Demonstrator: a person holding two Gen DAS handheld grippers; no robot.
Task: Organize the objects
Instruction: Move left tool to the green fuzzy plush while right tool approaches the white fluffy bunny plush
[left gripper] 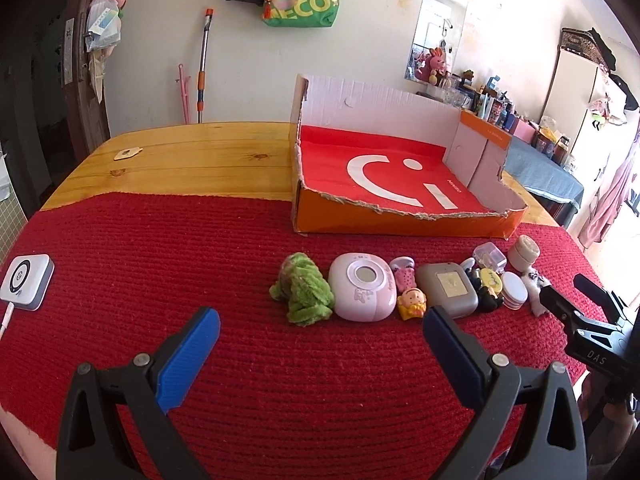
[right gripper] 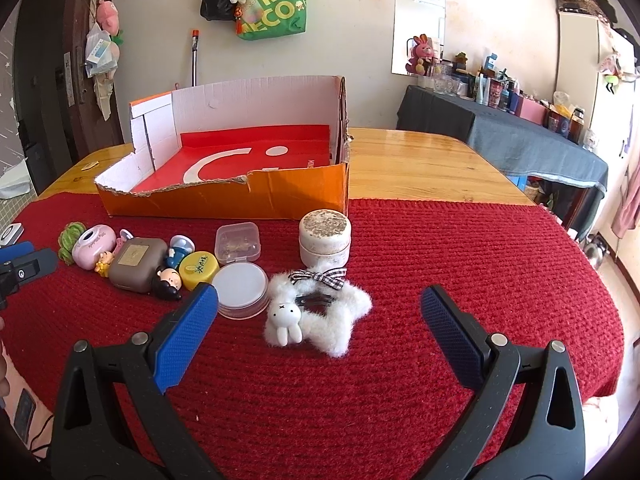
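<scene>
Left gripper point(left gripper: 320, 334) and right gripper point(right gripper: 319, 306), each with blue-padded fingers spread wide and holding nothing, poised above a red knitted mat point(left gripper: 160, 240) laid over a wooden table point(left gripper: 192, 148). At the mat's far edge, an orange cardboard box point(left gripper: 400, 222) with torn front rim, red floor and white inner walls, holding no objects. In front of the box, a crowded row of small items, seen from the left wrist, left to right: green plush toy point(left gripper: 303, 294); pink oval device point(left gripper: 363, 292) touching it; small pink case point(left gripper: 403, 276); yellow-and-pink figurine point(left gripper: 412, 305); grey-brown rounded case point(left gripper: 450, 289). Seen from the right wrist, further along the row: black-haired figurine point(right gripper: 166, 288); yellow-lidded tin point(right gripper: 199, 269); clear plastic box point(right gripper: 238, 242); white-lidded round container point(right gripper: 241, 289); cream jar point(right gripper: 325, 236) nearest the box; white fluffy star-shaped hair clip point(right gripper: 320, 316) with rabbit charm and checked bow, lying between the right gripper's fingers but untouched. Apart at the mat's left edge, a white square device point(left gripper: 26, 282) with cable.
</scene>
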